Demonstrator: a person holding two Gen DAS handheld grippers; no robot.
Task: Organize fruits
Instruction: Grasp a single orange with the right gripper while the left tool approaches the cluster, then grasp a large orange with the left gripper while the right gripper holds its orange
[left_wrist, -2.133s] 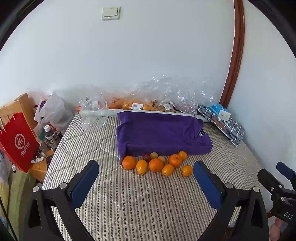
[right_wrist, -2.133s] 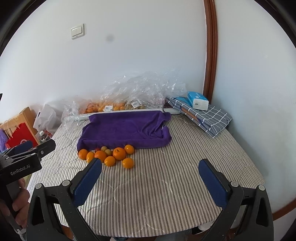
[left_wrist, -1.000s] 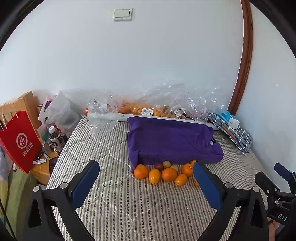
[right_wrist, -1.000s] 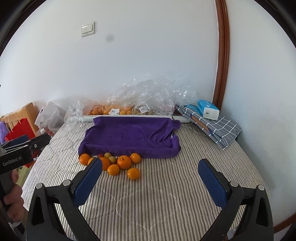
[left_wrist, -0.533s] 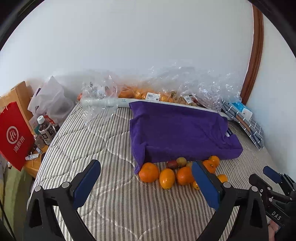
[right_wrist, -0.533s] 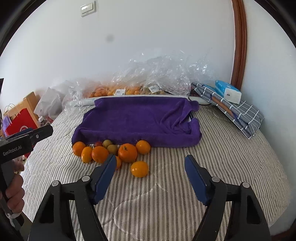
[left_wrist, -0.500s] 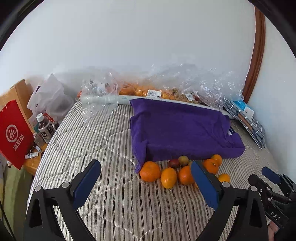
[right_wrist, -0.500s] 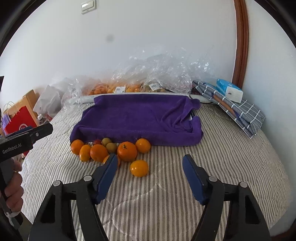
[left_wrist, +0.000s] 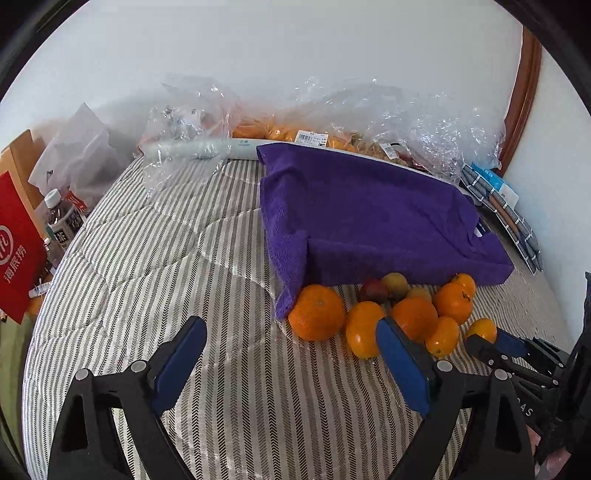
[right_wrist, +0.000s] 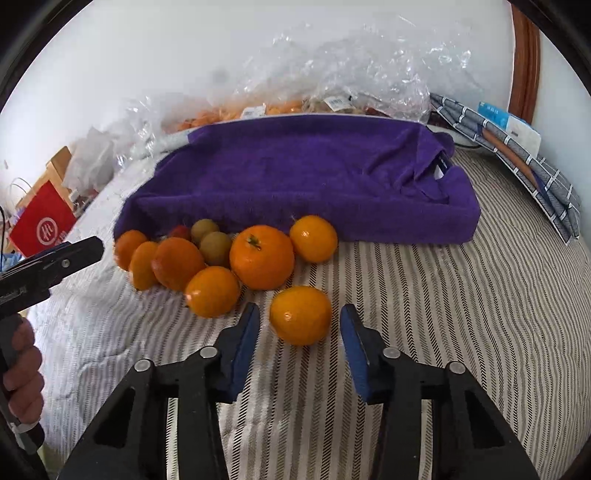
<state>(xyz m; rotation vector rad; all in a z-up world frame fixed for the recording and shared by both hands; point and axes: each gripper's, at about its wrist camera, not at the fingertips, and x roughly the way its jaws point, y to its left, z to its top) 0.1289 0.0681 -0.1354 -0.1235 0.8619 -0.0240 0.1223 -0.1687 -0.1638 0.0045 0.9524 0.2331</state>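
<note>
A pile of oranges (right_wrist: 261, 256) with a few small green and red fruits (right_wrist: 215, 248) lies on the striped mattress against a purple towel (right_wrist: 306, 173). One orange (right_wrist: 300, 314) sits apart at the front, between the fingers of my right gripper (right_wrist: 299, 334), which is open around it without touching. In the left wrist view the pile (left_wrist: 317, 312) lies ahead and to the right of my left gripper (left_wrist: 288, 345), which is open and empty above the mattress. The right gripper's tips (left_wrist: 495, 341) show at that view's right edge.
Clear plastic bags with more fruit (left_wrist: 295, 133) lie along the wall behind the towel. A folded plaid cloth with a blue box (right_wrist: 517, 144) lies at the right. A red paper bag (left_wrist: 14, 251) and bottles (left_wrist: 61, 218) stand off the mattress's left edge.
Both grippers have moved forward and down toward the fruit. The right gripper's fingers have narrowed and now straddle the front orange.
</note>
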